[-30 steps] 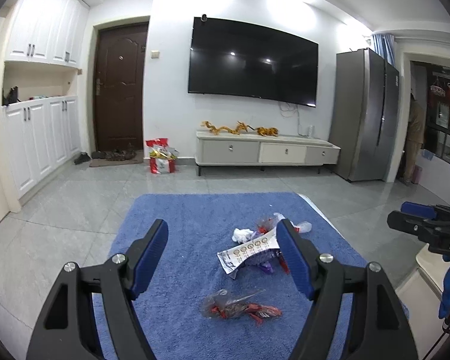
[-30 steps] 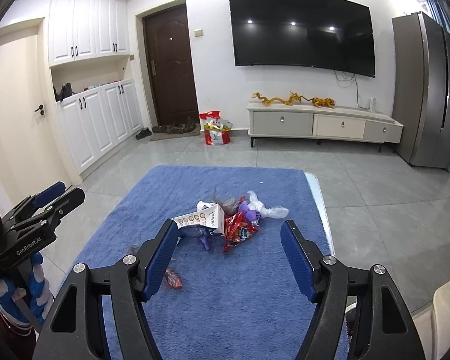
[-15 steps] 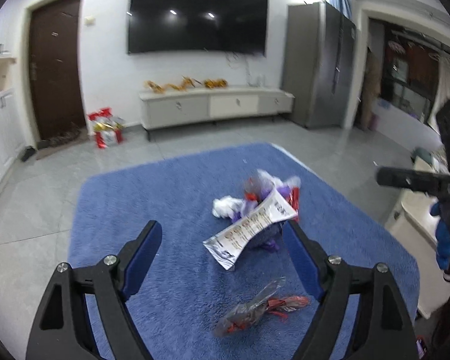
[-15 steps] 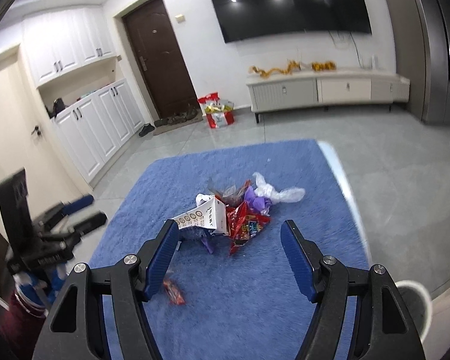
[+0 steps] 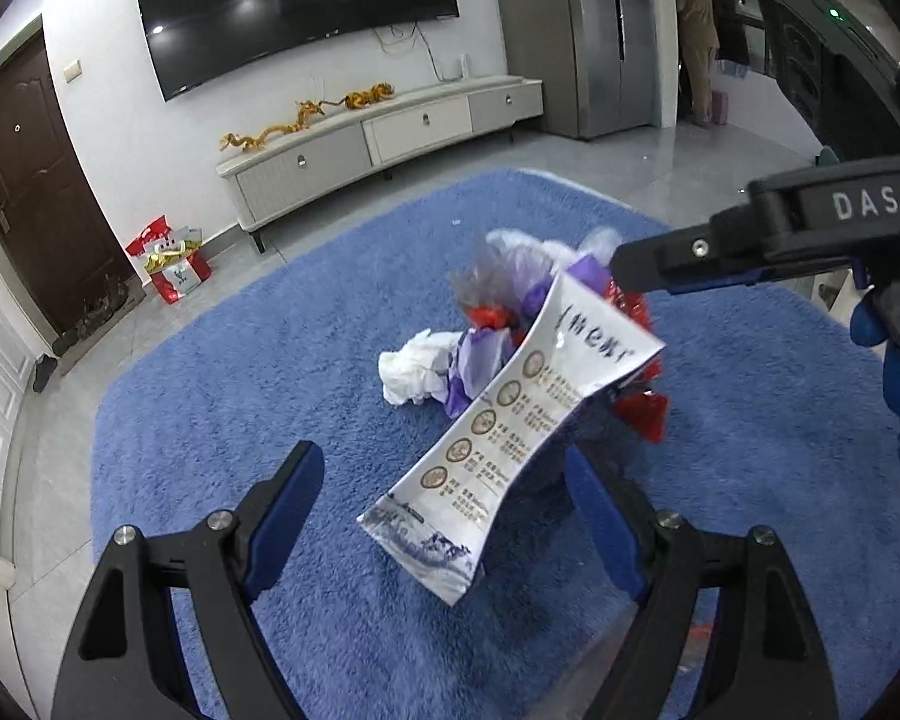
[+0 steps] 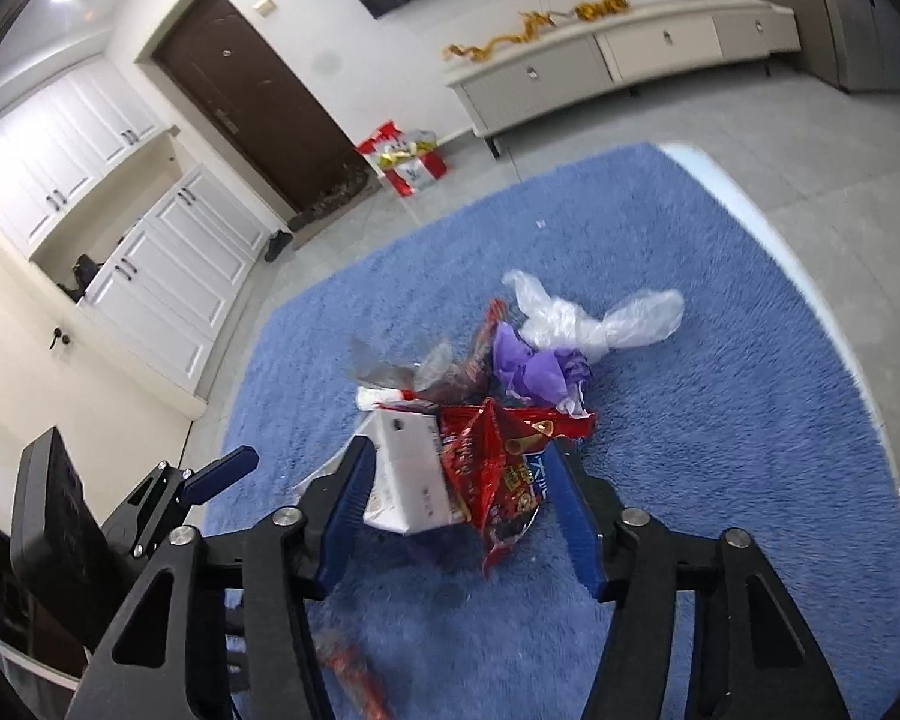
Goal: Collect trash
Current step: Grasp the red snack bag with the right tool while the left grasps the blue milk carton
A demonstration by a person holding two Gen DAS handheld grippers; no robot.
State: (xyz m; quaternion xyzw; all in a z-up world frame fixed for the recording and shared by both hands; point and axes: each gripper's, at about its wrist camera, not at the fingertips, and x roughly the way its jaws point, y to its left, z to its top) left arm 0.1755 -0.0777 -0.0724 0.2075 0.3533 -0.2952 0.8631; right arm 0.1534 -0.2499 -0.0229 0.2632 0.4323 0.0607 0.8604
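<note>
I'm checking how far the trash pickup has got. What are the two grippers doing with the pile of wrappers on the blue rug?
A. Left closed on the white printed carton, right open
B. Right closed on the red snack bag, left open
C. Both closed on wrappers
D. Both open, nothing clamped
D: the left gripper and right gripper both stand spread around the white printed carton and red snack bag, clamping neither.

crumpled wrappers (image 6: 498,456) heaped on blue rug (image 6: 750,396)

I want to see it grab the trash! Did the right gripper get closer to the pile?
Yes. The right gripper moved forward and down over the blue rug; the red snack bag now sits between its open fingers.
</note>
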